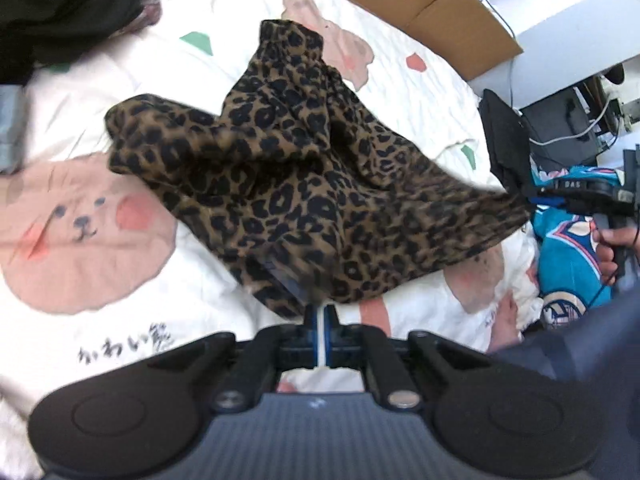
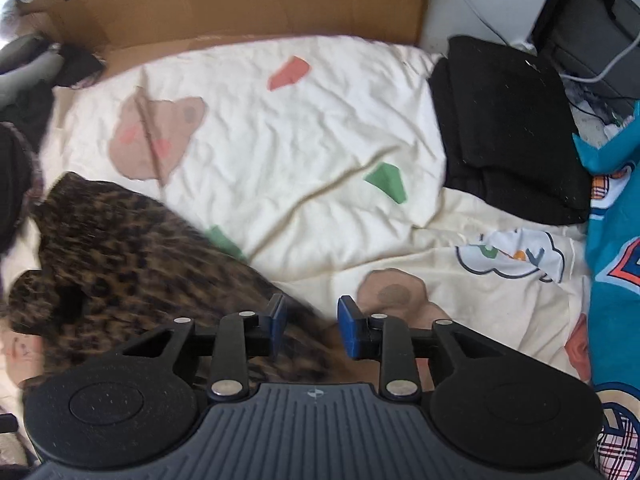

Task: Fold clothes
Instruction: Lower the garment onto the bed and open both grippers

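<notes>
A leopard-print garment point(image 1: 296, 184) lies rumpled on a cream bear-print bedsheet point(image 1: 80, 332). My left gripper point(image 1: 321, 314) is shut on its near edge, the fabric bunched over the fingertips. My right gripper point(image 2: 311, 322) is open with the garment's corner point(image 2: 120, 264) lying between and under its blue pads point(image 2: 347, 326); it is blurred. In the left wrist view the right gripper point(image 1: 532, 196) sits at the garment's right corner, held by a hand.
A folded black garment point(image 2: 508, 128) lies at the bed's far right. A teal printed garment point(image 2: 616, 240) lies on the right edge. A cardboard box point(image 2: 240, 4) stands behind the bed. Dark clothes point(image 1: 64, 4) pile at the far left.
</notes>
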A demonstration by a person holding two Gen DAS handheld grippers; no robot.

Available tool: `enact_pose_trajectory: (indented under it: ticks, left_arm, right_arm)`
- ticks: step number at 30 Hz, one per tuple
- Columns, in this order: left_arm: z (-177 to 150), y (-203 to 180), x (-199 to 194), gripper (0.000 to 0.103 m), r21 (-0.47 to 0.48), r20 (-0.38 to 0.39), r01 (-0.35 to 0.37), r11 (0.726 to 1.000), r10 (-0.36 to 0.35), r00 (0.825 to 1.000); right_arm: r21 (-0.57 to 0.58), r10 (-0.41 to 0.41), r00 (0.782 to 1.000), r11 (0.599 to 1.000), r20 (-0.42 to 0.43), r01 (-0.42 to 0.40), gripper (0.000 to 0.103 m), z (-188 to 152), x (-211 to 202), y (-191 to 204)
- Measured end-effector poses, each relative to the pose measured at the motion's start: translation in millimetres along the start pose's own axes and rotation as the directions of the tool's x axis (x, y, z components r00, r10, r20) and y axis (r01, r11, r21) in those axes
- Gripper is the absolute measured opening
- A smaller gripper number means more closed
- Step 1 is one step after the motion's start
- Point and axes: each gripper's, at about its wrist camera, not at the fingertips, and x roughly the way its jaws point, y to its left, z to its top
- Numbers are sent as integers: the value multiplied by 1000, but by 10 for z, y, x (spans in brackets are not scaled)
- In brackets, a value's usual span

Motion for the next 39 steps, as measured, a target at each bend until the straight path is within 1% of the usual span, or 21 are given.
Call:
enact_pose_trajectory:
  ticks: [2, 5, 7, 11, 12, 14, 16, 20, 21, 24, 26, 29, 31, 34, 37, 39]
  left_arm:
    - [28, 55, -160, 3, 9, 16, -49, 999, 49, 999]
    - [87, 49, -376, 5, -12, 49, -96, 995, 96, 994]
    - [28, -51, -530, 9, -6, 78, -133, 991, 133, 988]
    - [52, -253, -949, 10, 30, 131, -198, 980, 193, 972]
    - [43, -286, -1039, 13, 26, 148, -201, 979, 195, 970]
    - [96, -313, -1222, 15, 8, 178, -204, 979, 199, 964]
    - [170, -350, -1388, 18, 3, 203, -224, 975, 219, 954]
    - [352, -397, -1664, 21, -11, 230, -246, 969, 242, 943]
    - [405, -406, -1702, 22, -8, 232, -255, 967, 250, 940]
    - [548, -433, -1754, 24, 5, 236, -288, 958, 279, 931]
    - [638, -437, -1723, 25, 3, 241, -286, 958, 277, 930]
    - [756, -446, -1602, 27, 6, 243, -277, 961, 267, 932]
    - [833, -443, -1493, 27, 9, 236, -271, 963, 261, 936]
    - [926, -446, -1334, 27, 13, 216, -267, 964, 258, 942]
    - [995, -459, -1174, 30, 33, 197, -260, 965, 249, 948]
    - [1053, -457, -1055, 30, 32, 185, -259, 965, 249, 951]
  right_arm:
    - [-15, 28, 1000, 999, 15, -28, 36, 19, -140, 70]
    - [-41, 75, 996, 996, 41, -73, 36, 58, -388, 197]
    - [-67, 109, 992, 992, 65, -105, 39, 78, -580, 294]
    - [-103, 164, 978, 983, 128, -151, 40, 82, -970, 439]
    - [-100, 180, 973, 981, 143, -167, 40, 84, -1049, 456]
    - [-92, 193, 966, 979, 169, -180, 41, 95, -1194, 490]
    - [-102, 222, 955, 973, 196, -205, 42, 97, -1327, 520]
    - [-134, 278, 931, 958, 238, -252, 53, 74, -1512, 554]
    - [-141, 291, 924, 954, 246, -263, 53, 64, -1539, 557]
    - [-134, 294, 923, 954, 250, -268, 53, 42, -1522, 570]
    - [-138, 291, 923, 955, 253, -263, 53, 44, -1475, 609]
    - [-170, 293, 923, 951, 250, -256, 53, 43, -1351, 703]
    - [-212, 301, 923, 944, 241, -252, 53, 42, -1239, 786]
    - [-260, 298, 930, 935, 213, -240, 53, 32, -1087, 880]
    - [-274, 313, 928, 928, 203, -253, 53, 33, -964, 919]
    - [-283, 323, 926, 923, 197, -262, 53, 33, -882, 944]
